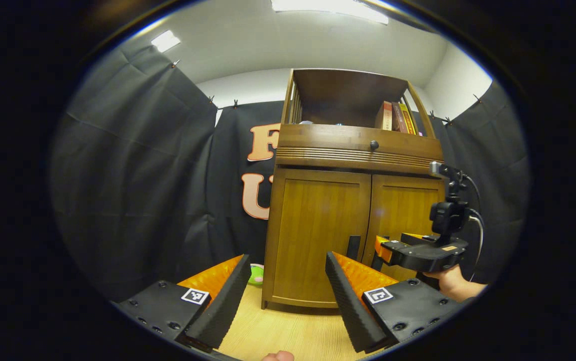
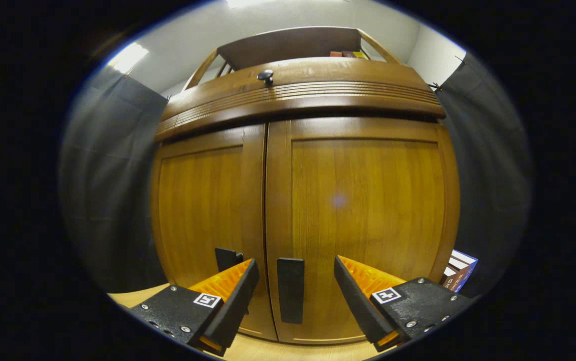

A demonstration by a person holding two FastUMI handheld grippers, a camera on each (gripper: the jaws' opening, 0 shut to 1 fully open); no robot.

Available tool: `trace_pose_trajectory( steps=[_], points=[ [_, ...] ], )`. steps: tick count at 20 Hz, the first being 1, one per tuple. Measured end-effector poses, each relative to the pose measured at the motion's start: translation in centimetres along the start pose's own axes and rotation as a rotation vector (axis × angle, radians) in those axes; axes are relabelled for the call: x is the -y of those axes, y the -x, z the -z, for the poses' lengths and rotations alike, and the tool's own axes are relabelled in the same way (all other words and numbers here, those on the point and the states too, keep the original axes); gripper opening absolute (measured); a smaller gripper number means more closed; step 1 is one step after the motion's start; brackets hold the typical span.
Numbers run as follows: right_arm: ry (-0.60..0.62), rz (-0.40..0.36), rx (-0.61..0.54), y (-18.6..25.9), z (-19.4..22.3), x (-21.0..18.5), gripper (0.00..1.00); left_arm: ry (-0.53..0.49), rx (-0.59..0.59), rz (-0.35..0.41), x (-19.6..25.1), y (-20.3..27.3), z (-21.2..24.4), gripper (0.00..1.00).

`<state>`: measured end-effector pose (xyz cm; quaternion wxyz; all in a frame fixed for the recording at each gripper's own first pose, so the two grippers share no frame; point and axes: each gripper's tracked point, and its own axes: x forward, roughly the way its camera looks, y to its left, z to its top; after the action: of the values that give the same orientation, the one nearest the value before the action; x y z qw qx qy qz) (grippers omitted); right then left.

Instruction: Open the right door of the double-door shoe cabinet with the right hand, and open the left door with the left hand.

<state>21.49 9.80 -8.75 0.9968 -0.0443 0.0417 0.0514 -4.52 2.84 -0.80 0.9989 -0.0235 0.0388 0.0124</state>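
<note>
Shoe cabinet [image 2: 318, 100], double-door, standing on the wood floor [image 1: 288, 331] against the booth wall: right door [image 2: 368, 200] and left door [image 2: 202, 200] both closed, each with a dark vertical handle beside the centre seam. Right gripper [image 2: 293, 296]: fingers spread wide, empty, the right door handle [image 2: 290, 290] framed between them but untouched (approach step, by my reading). Left gripper [image 1: 282, 296]: equally wide and empty, farther back; next move calls for closing on the right handle and pulling outward.
</note>
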Motion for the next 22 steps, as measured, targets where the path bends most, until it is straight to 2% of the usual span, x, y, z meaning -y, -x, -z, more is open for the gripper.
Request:
trace_pose_trajectory(
  steps=[2,8,9,10,11,16,17,18,19,20,22],
  points=[
    [0.032,0.005,-0.024,-1.2,1.4,-0.2,0.94,0.002,-0.010,-0.023,-1.0,0.1,0.5,0.98],
    [0.072,0.087,-0.036,-2.9,3.1,0.6,0.93,-0.006,-0.009,-0.079,-3.6,-0.4,0.6,0.97],
    [0.084,0.100,-0.034,-3.0,3.2,0.8,0.98,-0.008,-0.009,-0.084,-3.8,-0.5,0.6,0.97],
    [0.087,0.104,-0.021,-2.9,2.9,0.8,0.80,-0.007,-0.008,-0.088,-3.8,-0.7,0.7,0.96],
    [0.080,0.104,-0.022,-2.6,3.3,0.7,0.85,-0.006,-0.006,-0.089,-3.8,-0.9,0.6,0.96],
    [0.075,0.101,-0.020,-2.5,3.3,0.4,0.84,-0.013,0.004,-0.080,-3.7,-1.3,0.3,0.94],
    [0.065,0.098,-0.024,-2.6,3.3,0.3,0.94,-0.018,0.007,-0.076,-3.6,-1.5,0.2,0.94],
    [0.058,0.096,-0.029,-2.7,3.4,0.2,0.79,-0.021,0.010,-0.073,-3.6,-1.6,0.1,0.94],
    [0.054,0.091,-0.034,-2.7,3.6,0.0,0.87,-0.020,0.014,-0.072,-3.6,-1.5,0.1,0.94],
    [0.049,0.082,-0.040,-2.7,3.7,-0.1,0.70,-0.018,0.015,-0.068,-3.5,-1.5,0.1,0.94],
    [0.029,0.058,-0.047,-2.8,4.0,-0.7,0.53,-0.016,0.013,-0.064,-3.4,-1.4,0.0,0.94]
  ],
)
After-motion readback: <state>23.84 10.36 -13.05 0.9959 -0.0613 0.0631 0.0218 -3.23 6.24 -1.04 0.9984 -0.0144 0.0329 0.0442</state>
